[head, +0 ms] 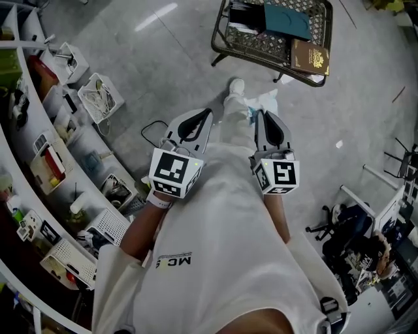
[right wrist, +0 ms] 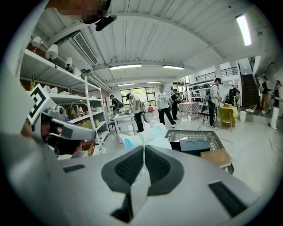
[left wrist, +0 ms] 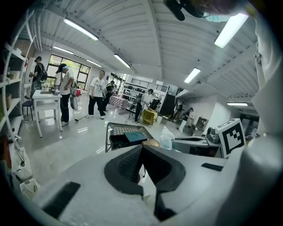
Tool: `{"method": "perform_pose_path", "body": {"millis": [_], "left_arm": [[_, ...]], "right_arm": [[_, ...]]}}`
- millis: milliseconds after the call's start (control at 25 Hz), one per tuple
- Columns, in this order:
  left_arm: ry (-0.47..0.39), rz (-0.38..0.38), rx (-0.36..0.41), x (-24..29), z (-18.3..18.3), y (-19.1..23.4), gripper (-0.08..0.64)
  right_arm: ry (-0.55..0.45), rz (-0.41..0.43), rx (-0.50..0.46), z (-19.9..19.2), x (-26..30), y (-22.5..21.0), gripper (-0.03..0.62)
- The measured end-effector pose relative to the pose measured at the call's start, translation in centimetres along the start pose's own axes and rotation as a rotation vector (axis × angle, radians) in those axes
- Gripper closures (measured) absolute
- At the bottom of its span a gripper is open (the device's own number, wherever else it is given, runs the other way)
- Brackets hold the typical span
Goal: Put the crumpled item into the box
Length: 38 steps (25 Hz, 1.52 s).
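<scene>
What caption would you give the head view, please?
Overhead: right gripper pinches the crumpled item, left gripper shut, near mesh table.

Bright, even indoor light comes from ceiling strip lamps [left wrist: 79, 28], with daylight through far windows [left wrist: 66, 68]. The lamps throw pale glare streaks on the glossy floor [head: 157, 16]; shadows are soft. Both gripper views bend strongly toward dark, vignetted corners — the near jaws look soft. The crumpled item [right wrist: 146, 134] seems washed out, perhaps overexposed.

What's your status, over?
Left gripper shut, empty. Right gripper shut on crumpled bag. Box on rack ahead; nothing seen blocking.
</scene>
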<state>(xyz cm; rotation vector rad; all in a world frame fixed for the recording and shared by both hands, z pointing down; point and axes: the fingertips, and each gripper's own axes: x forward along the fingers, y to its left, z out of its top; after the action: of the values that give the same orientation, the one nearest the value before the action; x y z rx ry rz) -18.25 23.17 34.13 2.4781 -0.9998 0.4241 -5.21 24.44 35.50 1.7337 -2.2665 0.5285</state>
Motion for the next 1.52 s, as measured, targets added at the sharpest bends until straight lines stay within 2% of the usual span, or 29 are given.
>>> {"method": "perform_pose_path", "body": {"millis": [200, 560, 840, 960, 1160, 1400, 1520], "left_arm": [[0.017, 0.027, -0.004, 5.9, 3.1, 2.1, 0.54], [0.005, 0.112, -0.006, 18.0, 12.1, 4.8, 0.54], [0.002, 0.177, -0.028, 24.6, 15.3, 7.2, 0.54], [-0.005, 0.193, -0.038, 26.5, 16.2, 7.7, 0.54], [-0.01, 0.199, -0.101, 27.8, 17.0, 8.6, 0.54], [0.024, 0.207, -0.068, 29.3, 16.2, 10.7, 0.54], [0.045, 0.204, -0.09, 30.2, 15.1, 11.5, 0.54]], "right_arm": [[0.001, 0.046, -0.008, 2.6, 5.8, -4.4, 0.571], [-0.024, 0.157, -0.032, 10.4, 16.5, -13.8, 0.571], [-0.043, 0.237, -0.052, 13.8, 22.6, -18.3, 0.571], [-0.034, 0.253, -0.064, 14.2, 24.4, -19.6, 0.571], [0.009, 0.261, -0.091, 14.1, 26.8, -19.9, 0.571], [0.024, 0.26, -0.093, 13.5, 28.2, -19.9, 0.571], [0.041, 0.252, -0.107, 12.7, 29.1, -20.2, 0.571]]}}
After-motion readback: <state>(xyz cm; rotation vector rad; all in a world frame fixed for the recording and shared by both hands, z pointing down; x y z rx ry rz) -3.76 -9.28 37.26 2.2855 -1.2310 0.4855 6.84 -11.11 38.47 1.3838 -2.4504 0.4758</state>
